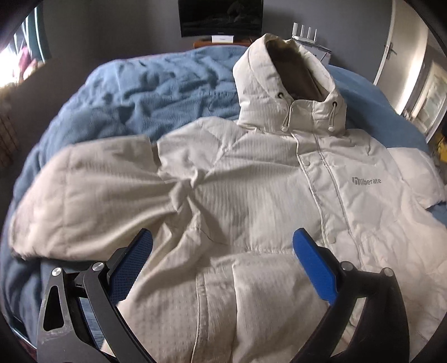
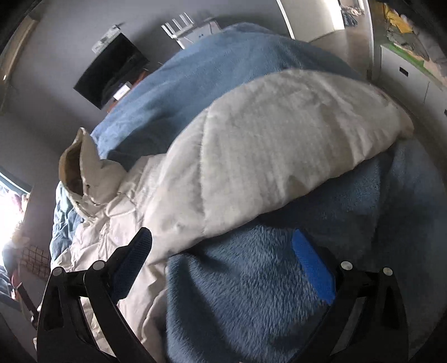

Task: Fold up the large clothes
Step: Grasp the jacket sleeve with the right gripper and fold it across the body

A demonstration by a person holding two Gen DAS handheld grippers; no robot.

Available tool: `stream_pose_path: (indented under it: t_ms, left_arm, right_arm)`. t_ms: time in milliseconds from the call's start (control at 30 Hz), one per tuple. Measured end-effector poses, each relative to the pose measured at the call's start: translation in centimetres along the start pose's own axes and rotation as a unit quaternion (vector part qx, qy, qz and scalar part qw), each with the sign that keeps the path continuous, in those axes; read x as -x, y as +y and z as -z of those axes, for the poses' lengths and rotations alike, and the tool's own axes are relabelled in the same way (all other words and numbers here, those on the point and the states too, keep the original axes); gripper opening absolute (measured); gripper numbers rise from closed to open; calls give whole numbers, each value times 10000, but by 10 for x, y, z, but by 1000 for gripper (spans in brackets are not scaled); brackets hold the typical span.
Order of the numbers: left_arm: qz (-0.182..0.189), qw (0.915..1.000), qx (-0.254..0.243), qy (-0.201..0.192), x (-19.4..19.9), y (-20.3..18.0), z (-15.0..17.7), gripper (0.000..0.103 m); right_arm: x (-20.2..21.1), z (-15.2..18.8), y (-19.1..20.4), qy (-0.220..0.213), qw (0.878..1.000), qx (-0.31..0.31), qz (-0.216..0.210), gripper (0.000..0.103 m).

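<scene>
A cream puffer jacket (image 1: 251, 195) lies front up on a blue blanket (image 1: 156, 92), hood (image 1: 287, 83) toward the far wall. Its left sleeve (image 1: 83, 195) stretches out to the left. My left gripper (image 1: 222, 237) is open and empty, hovering over the jacket's lower front. In the right wrist view the jacket's other sleeve (image 2: 279, 145) lies stretched across the blanket (image 2: 251, 293), with the hood (image 2: 81, 170) at the left. My right gripper (image 2: 222, 237) is open and empty, just below that sleeve, over the blanket.
A dark screen (image 1: 220, 16) and a white router (image 1: 303, 30) stand beyond the bed's far edge. A door (image 1: 402, 50) is at the right. A bright window (image 2: 11, 212) is at the left, and white furniture (image 2: 410, 81) stands at the right.
</scene>
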State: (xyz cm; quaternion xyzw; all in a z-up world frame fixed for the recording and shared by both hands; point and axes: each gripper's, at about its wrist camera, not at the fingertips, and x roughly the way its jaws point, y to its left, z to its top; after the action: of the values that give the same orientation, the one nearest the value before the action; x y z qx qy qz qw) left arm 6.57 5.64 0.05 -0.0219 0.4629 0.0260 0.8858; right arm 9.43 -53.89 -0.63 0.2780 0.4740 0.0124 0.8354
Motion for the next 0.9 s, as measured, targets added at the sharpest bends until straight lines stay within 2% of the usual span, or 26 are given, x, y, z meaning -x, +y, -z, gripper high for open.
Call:
stream_pose_path:
  t_ms: [100, 200, 333, 400, 433, 500, 533, 600, 633, 667, 733, 833, 900]
  left_arm:
    - [215, 9998, 58, 9, -10, 6, -1, 97]
    - [470, 9988, -1, 124, -23, 2, 3, 97]
    - [626, 9975, -115, 322, -37, -3, 6, 96]
    - [684, 9971, -145, 297, -37, -4, 6, 96]
    - [699, 9970, -146, 290, -37, -3, 6, 96]
    - [733, 9967, -116, 314, -39, -1, 6, 96]
    - [752, 9966, -93, 337, -41, 0, 6, 96]
    - [792, 9961, -41, 382, -44, 2, 6, 96]
    - [814, 9959, -28, 397, -45, 3, 6, 96]
    - [843, 9956, -15, 406, -45, 4, 6, 96]
    - [876, 9953, 7, 408, -45, 6, 7, 96]
    - [914, 9951, 64, 374, -43, 8, 7, 96]
    - [920, 9951, 92, 353, -42, 9, 8, 96]
  right_arm:
    - [-28, -13, -14, 167, 9992, -326, -157, 97]
    - [-35, -24, -22, -12, 9986, -456, -283, 95]
    - [-29, -46, -38, -476, 9956, -791, -174, 80]
    - [-20, -58, -51, -809, 9923, -928, 103, 73]
    - [-15, -65, -59, -998, 9896, -1009, 239, 66]
    - [-7, -76, -73, -1312, 9815, -1276, 563, 64]
    - [-3, -80, -77, -1441, 9772, -1395, 700, 59]
    - [4, -86, -85, -1614, 9710, -1702, 470, 52]
    - [7, -88, -82, -1662, 9699, -1736, 388, 42]
    - [15, -89, -75, -1780, 9696, -1652, 301, 30]
    - [31, -92, -55, -2010, 9705, -1300, 296, 17]
    - [61, -89, -21, -2374, 9678, -804, 225, 9]
    - [82, -87, 12, -2570, 9656, -366, 168, 8]
